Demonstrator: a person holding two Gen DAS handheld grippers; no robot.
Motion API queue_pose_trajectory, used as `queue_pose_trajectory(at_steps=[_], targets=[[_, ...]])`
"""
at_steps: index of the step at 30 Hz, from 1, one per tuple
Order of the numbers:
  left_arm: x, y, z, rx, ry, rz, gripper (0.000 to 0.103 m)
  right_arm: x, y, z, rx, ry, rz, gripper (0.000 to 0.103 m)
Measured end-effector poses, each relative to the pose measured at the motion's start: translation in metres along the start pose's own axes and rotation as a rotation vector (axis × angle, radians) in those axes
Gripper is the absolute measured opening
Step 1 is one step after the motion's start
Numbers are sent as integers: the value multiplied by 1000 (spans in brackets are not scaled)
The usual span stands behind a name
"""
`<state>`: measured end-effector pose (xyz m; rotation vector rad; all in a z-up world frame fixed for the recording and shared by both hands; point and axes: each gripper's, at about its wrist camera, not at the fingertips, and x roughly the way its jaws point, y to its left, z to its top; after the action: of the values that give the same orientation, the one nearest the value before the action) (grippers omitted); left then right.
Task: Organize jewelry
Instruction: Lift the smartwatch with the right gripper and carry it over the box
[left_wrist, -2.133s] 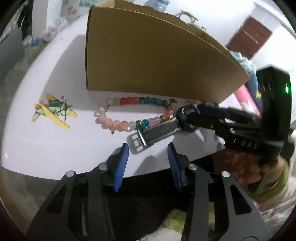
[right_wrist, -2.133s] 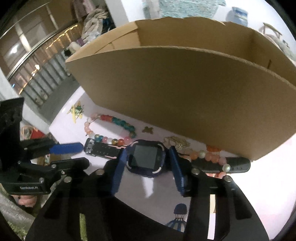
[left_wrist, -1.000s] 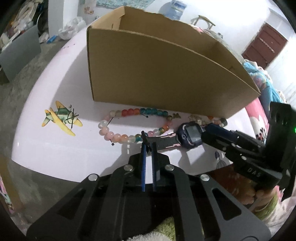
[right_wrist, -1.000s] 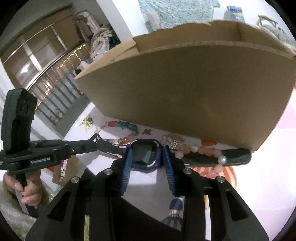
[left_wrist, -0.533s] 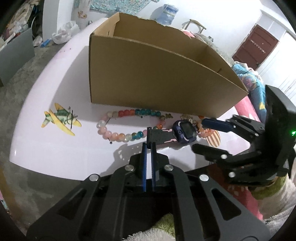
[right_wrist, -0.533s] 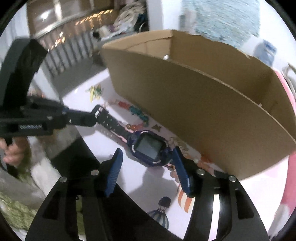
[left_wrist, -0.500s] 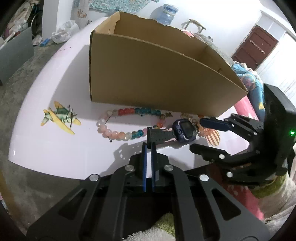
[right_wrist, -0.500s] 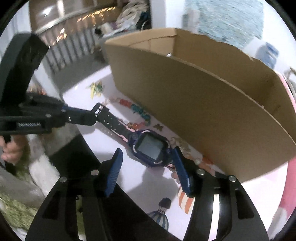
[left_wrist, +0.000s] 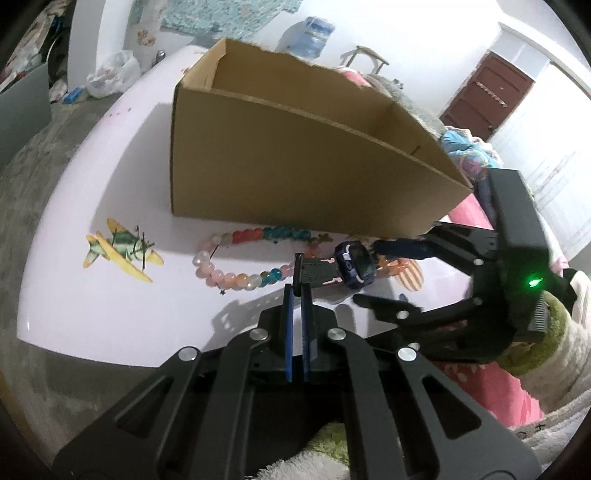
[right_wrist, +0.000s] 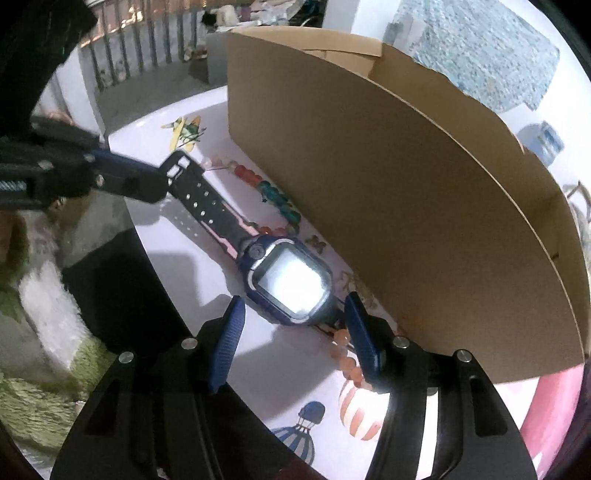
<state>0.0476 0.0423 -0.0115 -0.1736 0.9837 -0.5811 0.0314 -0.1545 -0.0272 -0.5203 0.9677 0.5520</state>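
Note:
A dark blue smartwatch (left_wrist: 355, 264) with a black strap hangs just above the white table, in front of the open cardboard box (left_wrist: 295, 173). My left gripper (left_wrist: 296, 291) is shut on the buckle end of the strap. In the right wrist view the watch face (right_wrist: 290, 282) lies just ahead of my right gripper (right_wrist: 293, 314), which is open and apart from it; the left gripper's fingers (right_wrist: 125, 175) pinch the strap end there. A bracelet of coloured beads (left_wrist: 243, 258) lies on the table by the box. A second bracelet of pink beads (right_wrist: 345, 360) lies under the watch's far strap.
The table (left_wrist: 92, 302) carries printed aeroplane (left_wrist: 120, 249) and balloon (right_wrist: 360, 415) pictures. The box wall (right_wrist: 424, 221) stands close behind the watch. The right gripper's body (left_wrist: 509, 280) fills the right side of the left wrist view. A pink cloth is at right.
My right gripper has opened and let go of the watch face. My left gripper closed on the strap's buckle end and has lifted the watch a little.

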Motion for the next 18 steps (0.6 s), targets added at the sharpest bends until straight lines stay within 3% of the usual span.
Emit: queue_pose_trajectory(at_steps=[8, 10, 15, 18], targets=[[-19, -22, 7, 87, -63, -36, 3, 5, -2, 0, 18, -55, -18, 54], [-22, -25, 10, 97, -69, -31, 3, 3, -5, -4, 49, -83, -44, 41], [-32, -36, 25, 123, -96, -9, 3, -16, -15, -12, 168, -193, -82, 27], [-46, -47, 36, 150, -134, -23, 3, -35, -25, -16, 259, -286, -70, 24]])
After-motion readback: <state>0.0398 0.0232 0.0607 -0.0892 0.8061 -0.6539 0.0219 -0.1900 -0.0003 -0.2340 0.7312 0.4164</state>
